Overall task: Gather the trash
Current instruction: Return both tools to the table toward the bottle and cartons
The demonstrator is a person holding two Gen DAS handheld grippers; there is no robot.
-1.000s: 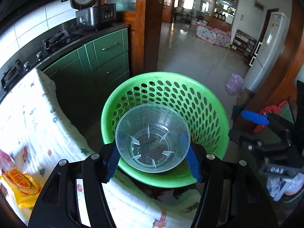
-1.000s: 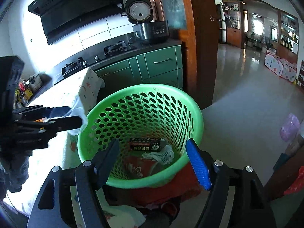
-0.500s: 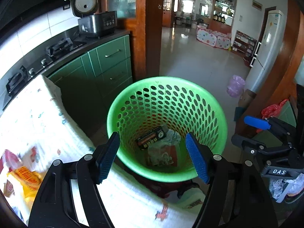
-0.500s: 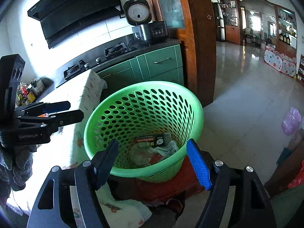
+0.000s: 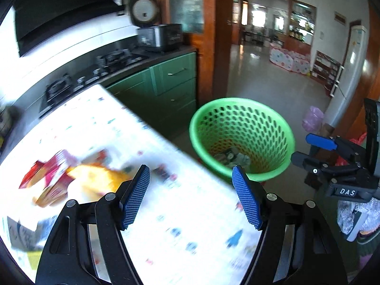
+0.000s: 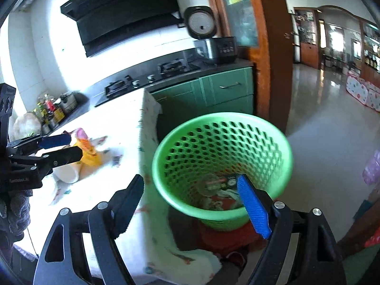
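Left claw (image 5: 190, 197) wide and empty over the cloth-covered surface (image 5: 190, 225) near its edge, right claw (image 6: 190, 206) opening, nothing between its ribbed blue pads, perforated green plastic basket (image 6: 280, 147) just beyond the edge holding trash, crumpled wrappers (image 5: 78, 180) left on the surface, open glossy floor (image 6: 332, 123) beyond.

White letters "DAS" on the black body of the right gripper (image 5: 332, 163), other print too blurred to read
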